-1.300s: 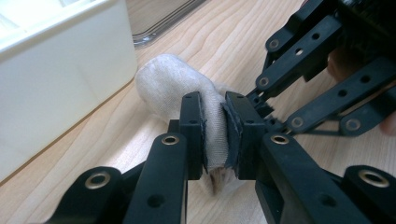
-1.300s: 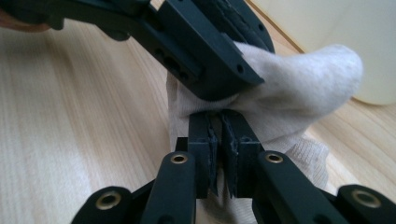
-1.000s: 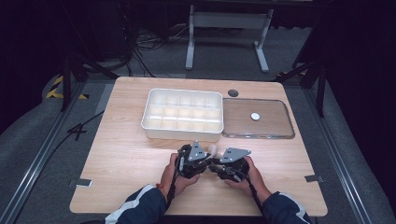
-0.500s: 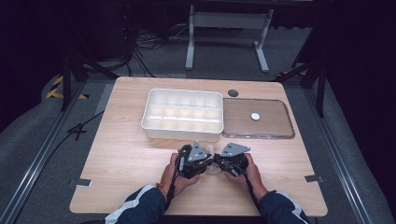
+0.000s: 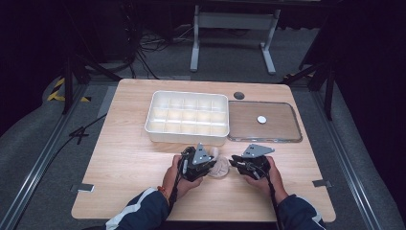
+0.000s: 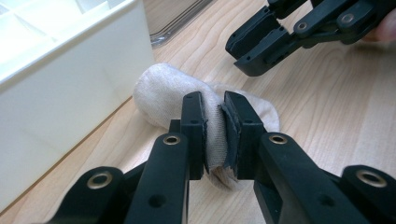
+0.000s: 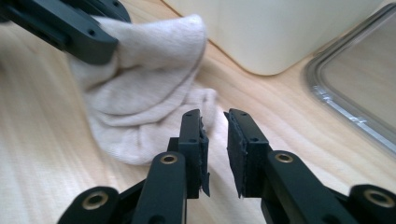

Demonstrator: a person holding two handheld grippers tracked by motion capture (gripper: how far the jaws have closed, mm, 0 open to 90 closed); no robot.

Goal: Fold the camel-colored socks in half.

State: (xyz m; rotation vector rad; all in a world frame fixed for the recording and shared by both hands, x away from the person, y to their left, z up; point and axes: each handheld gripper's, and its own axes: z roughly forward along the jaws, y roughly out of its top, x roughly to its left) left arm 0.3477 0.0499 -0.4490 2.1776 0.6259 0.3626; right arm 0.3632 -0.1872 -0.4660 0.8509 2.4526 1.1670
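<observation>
My left claw (image 6: 215, 128) is clenched on the sock (image 6: 163, 95) near the table's front edge. My right claw (image 7: 215, 140), its jaws just parting and empty, should bite the sock's loose end squarely before pulling.

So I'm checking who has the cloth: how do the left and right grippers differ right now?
The left gripper is shut on the beige cloth; the right gripper has a gap between its jaws and nothing in it. The left meets the cloth; the right sits just short of it. Both are black, low over the table.
</observation>
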